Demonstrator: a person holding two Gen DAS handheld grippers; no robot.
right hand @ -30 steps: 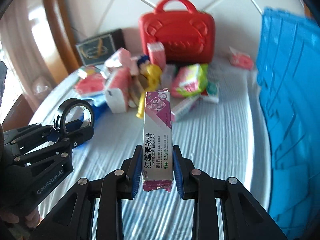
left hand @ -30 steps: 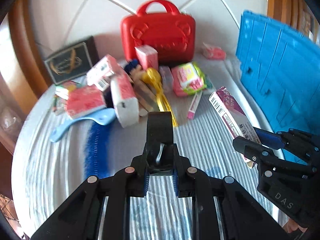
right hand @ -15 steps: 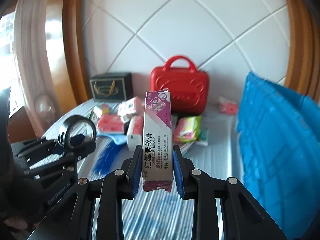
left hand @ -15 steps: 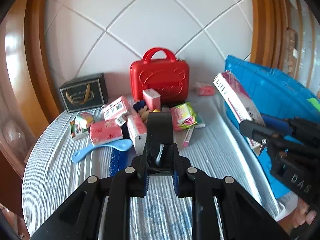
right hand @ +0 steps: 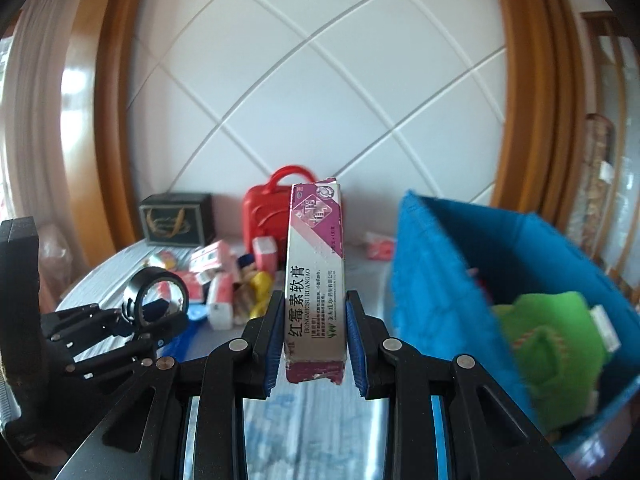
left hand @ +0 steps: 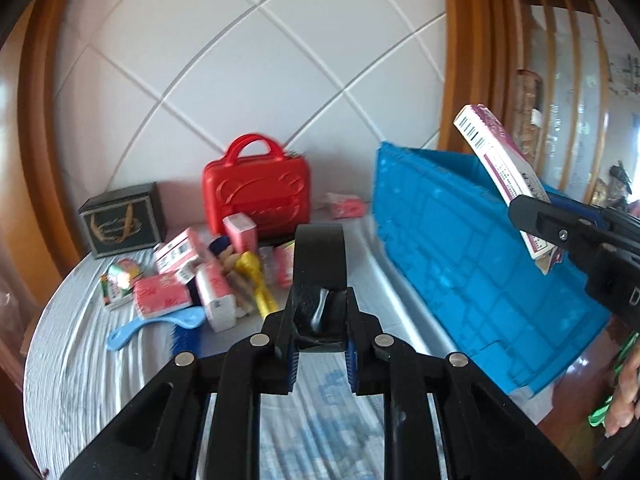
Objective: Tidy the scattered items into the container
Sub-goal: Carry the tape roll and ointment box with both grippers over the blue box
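Note:
My left gripper (left hand: 320, 344) is shut on a black tape roll (left hand: 320, 272), seen edge-on above the table. In the right wrist view the same roll (right hand: 155, 298) shows as a ring at the left. My right gripper (right hand: 314, 344) is shut on a long purple-and-white ointment box (right hand: 314, 276), held upright. That box (left hand: 504, 168) hangs above the near wall of the blue crate (left hand: 460, 260) at the right. The crate (right hand: 432, 280) holds a green cloth (right hand: 552, 344).
Several scattered packets and a yellow toy (left hand: 252, 276) lie on the round striped table (left hand: 100, 380). Nearby lies a blue brush (left hand: 160, 326). A red case (left hand: 256, 196) and a black box (left hand: 122, 224) stand at the back wall. A hand (left hand: 624, 392) shows at the right edge.
Both grippers have risen well above the table, each keeping its item. The ointment box has moved up to the crate's rim, and the crate's inside now shows.

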